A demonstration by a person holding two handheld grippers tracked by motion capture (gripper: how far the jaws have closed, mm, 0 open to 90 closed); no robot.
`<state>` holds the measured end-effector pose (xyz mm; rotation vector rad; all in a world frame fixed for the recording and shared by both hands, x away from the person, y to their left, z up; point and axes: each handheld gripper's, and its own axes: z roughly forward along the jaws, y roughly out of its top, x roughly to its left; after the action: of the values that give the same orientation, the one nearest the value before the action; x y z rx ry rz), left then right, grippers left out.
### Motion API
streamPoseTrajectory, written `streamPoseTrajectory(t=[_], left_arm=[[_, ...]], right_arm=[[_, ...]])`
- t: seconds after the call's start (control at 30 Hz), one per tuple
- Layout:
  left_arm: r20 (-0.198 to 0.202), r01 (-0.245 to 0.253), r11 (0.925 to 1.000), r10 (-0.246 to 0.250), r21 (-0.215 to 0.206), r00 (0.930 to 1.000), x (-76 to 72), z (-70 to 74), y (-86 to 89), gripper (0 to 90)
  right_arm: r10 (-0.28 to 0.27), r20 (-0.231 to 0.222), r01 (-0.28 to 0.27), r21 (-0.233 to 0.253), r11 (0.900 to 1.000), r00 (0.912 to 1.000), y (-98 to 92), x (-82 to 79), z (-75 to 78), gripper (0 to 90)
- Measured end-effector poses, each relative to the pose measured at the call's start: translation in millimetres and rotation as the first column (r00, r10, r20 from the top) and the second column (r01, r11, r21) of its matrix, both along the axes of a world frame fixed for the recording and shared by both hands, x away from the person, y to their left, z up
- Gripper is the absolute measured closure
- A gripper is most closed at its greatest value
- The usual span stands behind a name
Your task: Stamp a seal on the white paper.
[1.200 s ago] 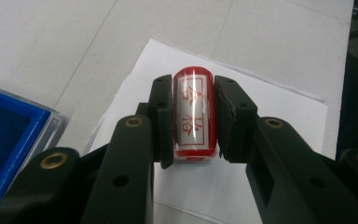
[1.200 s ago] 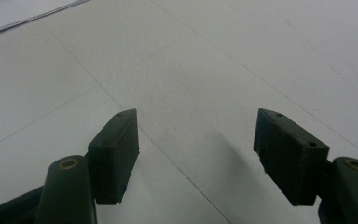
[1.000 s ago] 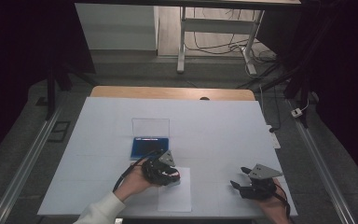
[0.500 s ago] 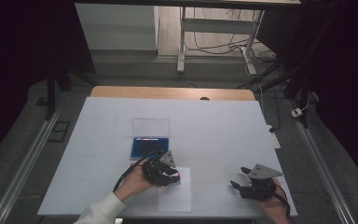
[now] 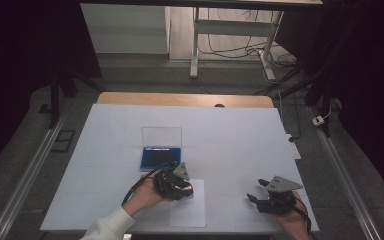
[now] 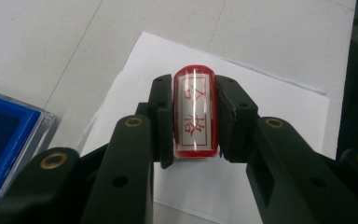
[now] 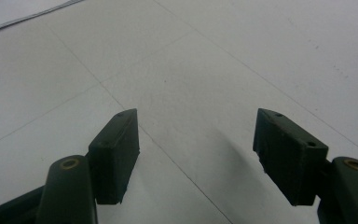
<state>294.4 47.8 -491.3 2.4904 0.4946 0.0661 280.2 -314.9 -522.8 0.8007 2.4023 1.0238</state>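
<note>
The left gripper view reveals a glossy red stamp (image 6: 194,113) with red characters, clamped in the left claw (image 6: 194,116) over a white paper sheet (image 6: 270,107). The right claw (image 7: 196,154) gapes empty above the matte counter (image 7: 214,70).

Two handheld black plastic grippers, left (image 5: 186,191) and right (image 5: 256,192), have blocky jaws with brass-ringed screw holes, grey three-cornered top plates, trailing cables; a white sleeve (image 5: 107,225) covers the left forearm.
</note>
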Motion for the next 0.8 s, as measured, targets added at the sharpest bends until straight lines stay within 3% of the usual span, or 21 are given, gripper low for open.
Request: streamPoseTrajectory(t=[0.8], left_arm=[[0.004, 0.001, 0.9988, -0.001, 0.050, 1.0000, -0.7, 1.2, -5.2, 70.2]], right_arm=[[-0.007, 0.021, 0.007, 0.022, 1.000, 0.9998, 0.1, -1.0, 2.2, 28.5]])
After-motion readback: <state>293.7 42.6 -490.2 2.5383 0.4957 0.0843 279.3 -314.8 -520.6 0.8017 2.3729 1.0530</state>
